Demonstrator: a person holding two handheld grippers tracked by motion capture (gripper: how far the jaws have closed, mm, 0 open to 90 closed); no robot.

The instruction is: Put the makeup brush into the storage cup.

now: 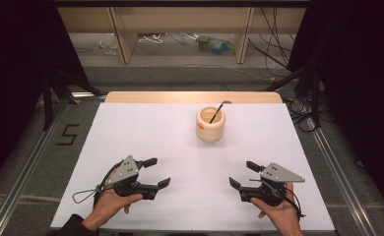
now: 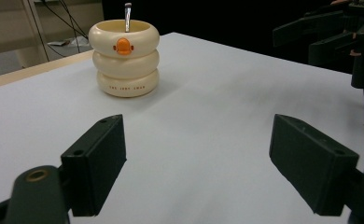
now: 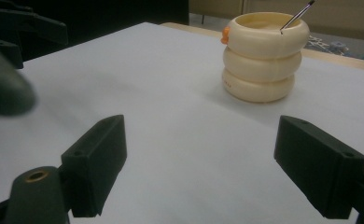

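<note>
A cream cup (image 1: 210,125) shaped like three stacked rings stands upright on the white table (image 1: 145,132), past the middle toward the far edge. It has an orange mark (image 2: 122,45) on its upper ring, and a thin metal handle (image 1: 218,111) leans out of it. My left gripper (image 1: 154,171) rests near the front left, held by a hand, open with nothing between its fingers. At the front right my right gripper (image 1: 242,174) is also open and holds nothing. The cup (image 2: 124,59) is well ahead of the left jaws, and the cup (image 3: 263,56) is equally far from the right ones.
The white sheet ends at a wooden strip (image 1: 192,97) along the far edge. Beyond it are a floor with cables (image 1: 273,59) and wooden legs (image 1: 123,34). Metal rails (image 1: 337,172) run along both sides of the table.
</note>
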